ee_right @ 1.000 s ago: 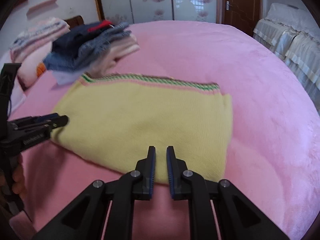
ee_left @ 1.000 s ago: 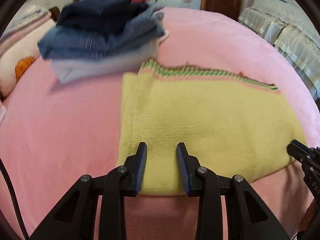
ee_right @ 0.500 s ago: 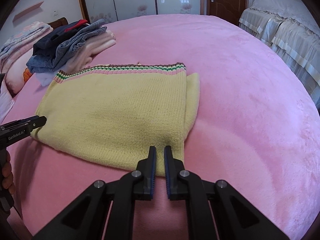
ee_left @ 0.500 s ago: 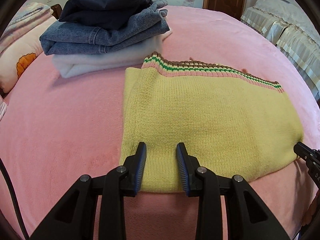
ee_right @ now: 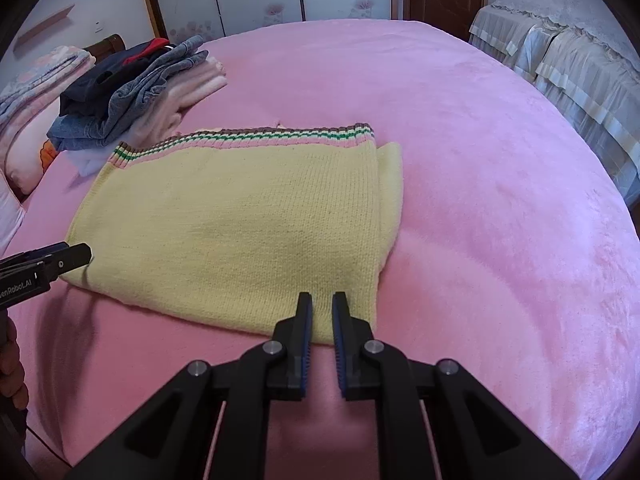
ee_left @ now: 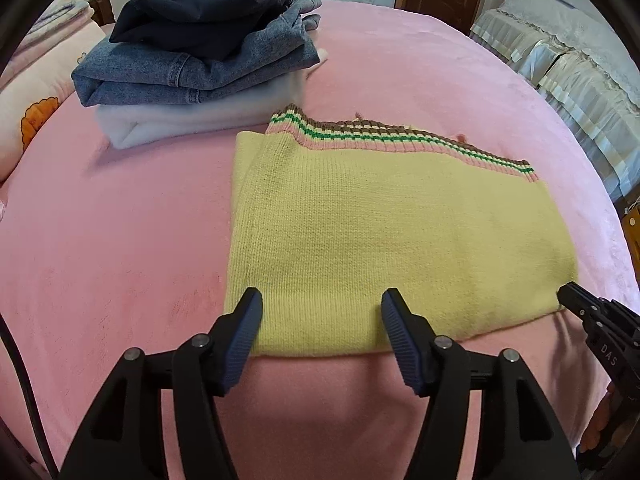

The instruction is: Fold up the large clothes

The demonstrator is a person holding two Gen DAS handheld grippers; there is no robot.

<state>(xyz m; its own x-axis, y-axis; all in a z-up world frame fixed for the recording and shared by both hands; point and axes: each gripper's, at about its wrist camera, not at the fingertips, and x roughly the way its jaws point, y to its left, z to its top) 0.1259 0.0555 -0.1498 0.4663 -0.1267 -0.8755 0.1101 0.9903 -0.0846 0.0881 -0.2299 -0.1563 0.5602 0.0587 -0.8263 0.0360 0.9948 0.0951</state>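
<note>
A yellow knit sweater (ee_left: pixel 380 220) with a striped hem lies folded flat on the pink bed (ee_left: pixel 100 240). My left gripper (ee_left: pixel 322 300) hovers over its near left edge; its jaws are opening and stand wide, with no cloth pinched between them. My right gripper (ee_right: pixel 322 300) sits shut at the near right edge of the sweater (ee_right: pixel 240 220), with nothing visibly clamped between its pads. The right gripper's tip (ee_left: pixel 576 300) shows at the sweater's right corner in the left wrist view. The left gripper's tip (ee_right: pixel 76 254) shows at the sweater's left corner in the right wrist view.
A stack of folded clothes (ee_left: pixel 192 64), dark top and denim over white, sits at the back left, just beyond the sweater's hem; it appears again (ee_right: pixel 132 96) in the right wrist view. Pillows (ee_left: pixel 36 112) lie at the far left. Covered furniture (ee_right: pixel 560 60) stands right of the bed.
The left gripper's jaws have spread much wider over the sweater's near edge. The right gripper stays shut. The right wrist view has swung so the sweater's right fold shows fully.
</note>
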